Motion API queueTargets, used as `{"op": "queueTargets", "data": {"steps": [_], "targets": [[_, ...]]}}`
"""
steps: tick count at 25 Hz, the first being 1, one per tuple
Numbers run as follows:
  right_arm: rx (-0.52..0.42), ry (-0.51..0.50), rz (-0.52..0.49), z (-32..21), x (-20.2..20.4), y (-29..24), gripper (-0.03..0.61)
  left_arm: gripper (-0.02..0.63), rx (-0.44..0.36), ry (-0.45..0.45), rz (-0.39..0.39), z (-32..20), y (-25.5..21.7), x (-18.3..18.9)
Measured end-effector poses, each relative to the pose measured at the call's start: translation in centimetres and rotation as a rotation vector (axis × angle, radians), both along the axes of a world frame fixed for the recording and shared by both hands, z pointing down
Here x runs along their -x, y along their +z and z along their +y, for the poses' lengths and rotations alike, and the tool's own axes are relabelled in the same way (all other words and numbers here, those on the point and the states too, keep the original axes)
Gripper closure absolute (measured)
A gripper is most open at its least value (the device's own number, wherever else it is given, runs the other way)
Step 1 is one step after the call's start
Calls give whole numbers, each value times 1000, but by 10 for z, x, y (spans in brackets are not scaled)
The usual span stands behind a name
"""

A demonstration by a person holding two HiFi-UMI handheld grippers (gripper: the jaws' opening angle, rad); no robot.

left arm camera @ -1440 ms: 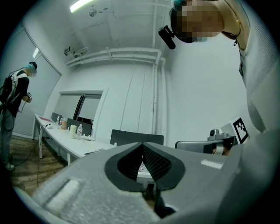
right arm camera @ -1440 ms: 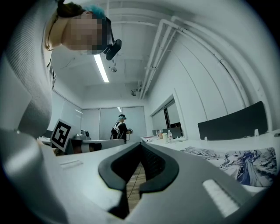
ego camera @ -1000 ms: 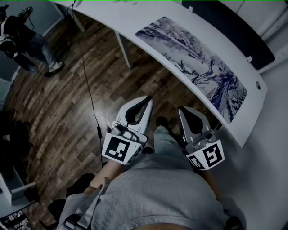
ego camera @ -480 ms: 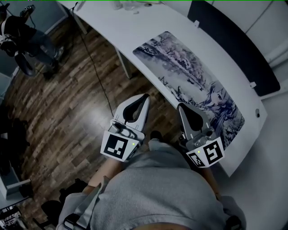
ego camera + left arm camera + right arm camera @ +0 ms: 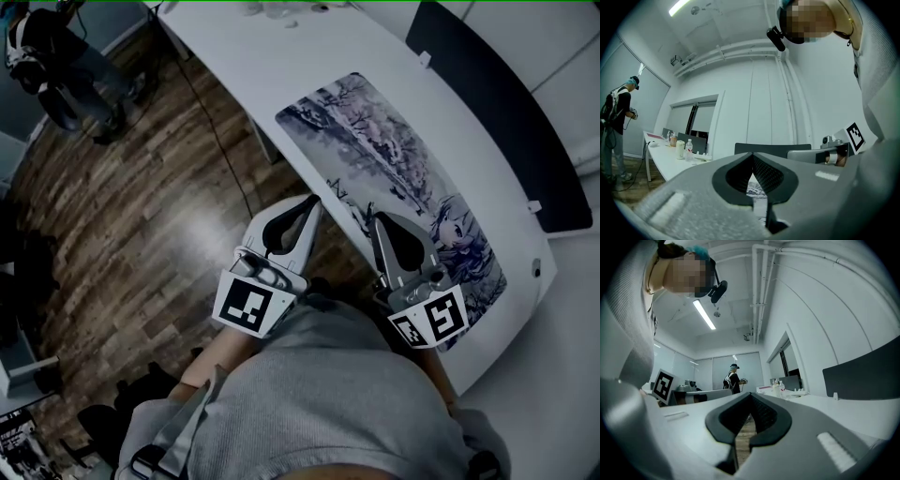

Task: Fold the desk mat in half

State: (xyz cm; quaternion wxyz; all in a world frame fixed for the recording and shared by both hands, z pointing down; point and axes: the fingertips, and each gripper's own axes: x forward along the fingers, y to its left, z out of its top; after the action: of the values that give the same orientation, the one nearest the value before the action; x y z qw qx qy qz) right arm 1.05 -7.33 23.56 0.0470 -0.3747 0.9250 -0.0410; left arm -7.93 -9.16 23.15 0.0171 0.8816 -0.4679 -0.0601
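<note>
A long desk mat point(image 5: 394, 178) printed with a pale blue and purple picture lies flat along the near edge of the white desk point(image 5: 281, 66). My left gripper point(image 5: 309, 203) is shut and empty, held close to my body with its tip just short of the desk's edge. My right gripper point(image 5: 382, 220) is shut and empty too, its tip over the mat's near edge. In the left gripper view the shut jaws point(image 5: 753, 157) let a sliver of the mat point(image 5: 757, 189) show through. The right gripper view shows shut jaws point(image 5: 751, 397) over wooden floor.
A dark partition panel point(image 5: 497, 103) runs along the desk's far side. Bottles and a cup point(image 5: 679, 149) stand at the desk's far end. Another person point(image 5: 47, 66) stands on the wooden floor point(image 5: 122, 244) at the left. A cable point(image 5: 202, 122) hangs from the desk.
The desk and mat have drawn nearer and lower in the head view. Both grippers now reach the desk's edge, still shut.
</note>
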Motion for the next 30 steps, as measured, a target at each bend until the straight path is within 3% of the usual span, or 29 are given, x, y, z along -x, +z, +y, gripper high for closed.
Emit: {"op": "queueTargets", "data": {"steps": [10,22,30], "targets": [[39,-27,-16,-15,5,8,577,612,34,-11,-7,-12,6,2],[77,-79,-47,-26,1,21,577,612,73,-121,-11,-15,19,22],[66,-88,-43,-59,16,26,577,612,49,-128,1,-48,24,36]]}}
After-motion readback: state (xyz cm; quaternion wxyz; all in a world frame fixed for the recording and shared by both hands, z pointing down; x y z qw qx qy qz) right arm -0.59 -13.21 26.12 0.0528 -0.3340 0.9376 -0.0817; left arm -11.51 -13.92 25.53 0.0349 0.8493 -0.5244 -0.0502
